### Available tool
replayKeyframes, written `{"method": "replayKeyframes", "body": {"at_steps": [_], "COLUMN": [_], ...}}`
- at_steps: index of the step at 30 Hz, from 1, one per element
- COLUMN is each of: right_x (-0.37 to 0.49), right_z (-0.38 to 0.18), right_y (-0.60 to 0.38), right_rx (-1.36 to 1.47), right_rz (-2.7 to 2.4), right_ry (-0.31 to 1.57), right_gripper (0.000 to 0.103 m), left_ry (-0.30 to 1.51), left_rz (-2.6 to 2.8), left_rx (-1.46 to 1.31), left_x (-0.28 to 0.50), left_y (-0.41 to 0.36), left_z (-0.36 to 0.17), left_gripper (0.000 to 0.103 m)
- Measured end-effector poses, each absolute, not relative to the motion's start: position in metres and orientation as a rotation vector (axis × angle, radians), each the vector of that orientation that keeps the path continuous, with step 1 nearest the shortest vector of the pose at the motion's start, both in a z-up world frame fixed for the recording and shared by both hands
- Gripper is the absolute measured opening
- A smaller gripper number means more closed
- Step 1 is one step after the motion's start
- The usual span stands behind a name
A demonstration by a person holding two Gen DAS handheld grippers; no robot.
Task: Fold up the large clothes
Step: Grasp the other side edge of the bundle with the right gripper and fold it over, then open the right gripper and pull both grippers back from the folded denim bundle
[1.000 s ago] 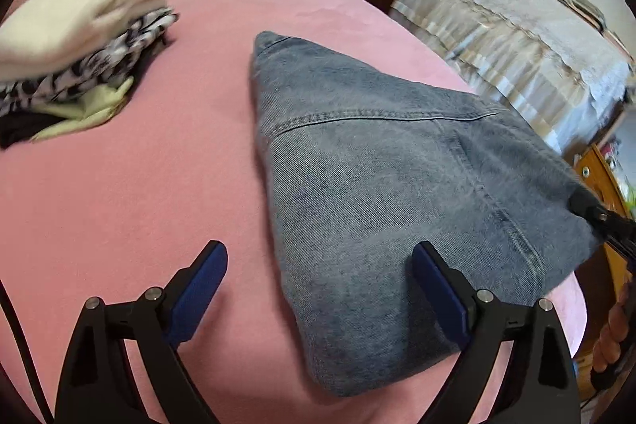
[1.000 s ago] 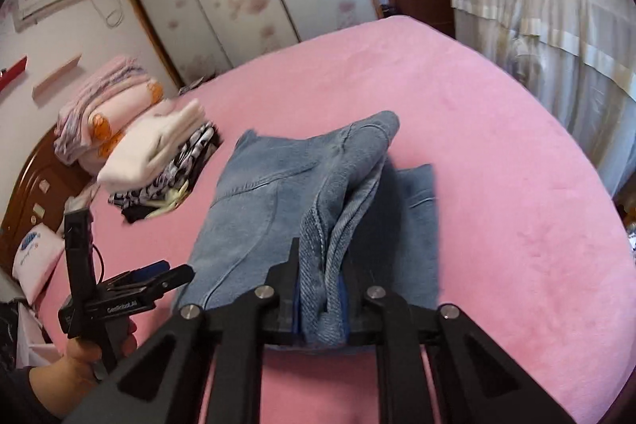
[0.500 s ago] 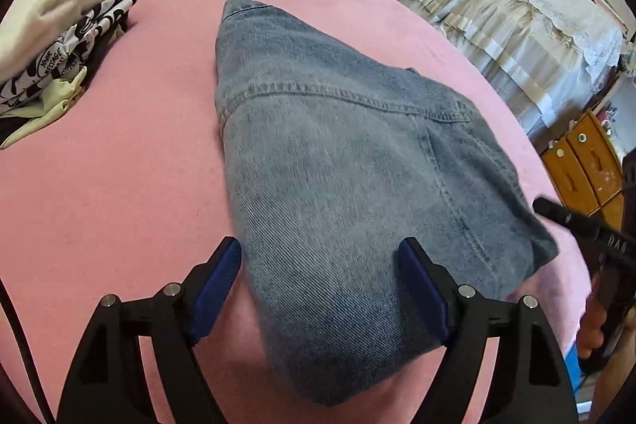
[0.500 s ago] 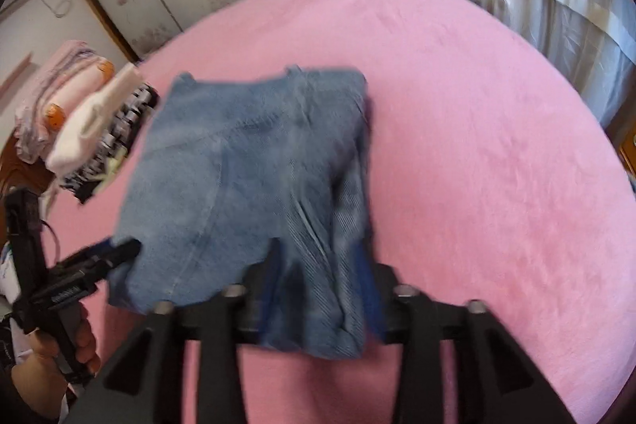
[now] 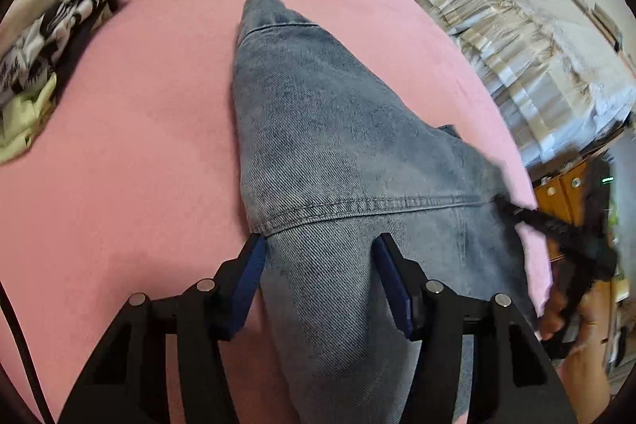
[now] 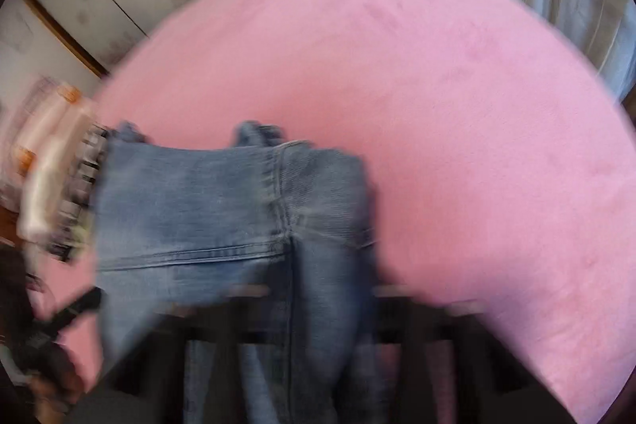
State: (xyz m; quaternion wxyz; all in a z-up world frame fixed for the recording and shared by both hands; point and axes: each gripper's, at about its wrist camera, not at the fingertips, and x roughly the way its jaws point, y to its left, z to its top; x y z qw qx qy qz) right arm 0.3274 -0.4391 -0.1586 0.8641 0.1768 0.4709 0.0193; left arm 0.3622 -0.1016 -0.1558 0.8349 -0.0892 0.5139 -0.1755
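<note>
The folded blue jeans lie in the middle of the pink bedspread, one long bundle of denim running away toward the far edge. The left gripper straddles the near end, its jaws closing with the denim between the blue pads, while the right gripper, badly blurred, is clamped tight on a fold of the jeans. A stack of folded clothes sits well apart at the bed's left side.
</note>
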Motion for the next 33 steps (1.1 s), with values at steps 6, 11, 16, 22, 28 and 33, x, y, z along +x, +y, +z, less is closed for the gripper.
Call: {"method": "replayKeyframes", "body": {"at_steps": [6,11,16,22,28,33], "right_x": [0.338,0.312,0.261,0.219,0.206,0.2], "right_z": [-0.181,-0.153,-0.122,-0.113,-0.142,-0.162], "right_y": [-0.44,-0.436,-0.4,-0.349,-0.327,-0.363], "right_rx": [0.31,0.271,0.181,0.147,0.1,0.085], "right_rz": [0.038,-0.067,0.007,0.108,0.136,0.015], "right_ry": [1.035,0.977,0.87,0.839,0.907,0.926], "right_gripper": [0.011,0.037,0.037,0.037,0.037,0.032], "left_ry": [1.029,1.012,0.972,0.974,0.93,0.903], "left_rz": [-0.338,-0.284,-0.292,-0.313,-0.279,-0.259], "left_rx": [-0.101,-0.067,-0.052,-0.069,0.04,0.139], "left_x": [0.361,0.35,0.314,0.264,0.234,0.222], "left_y": [-0.117,-0.117,-0.125,-0.138,-0.158,-0.161], "left_z": [-0.162,-0.143,-0.12,-0.118,-0.135,-0.143], "left_gripper": [0.059,0.058,0.058,0.058,0.058,0.059]}}
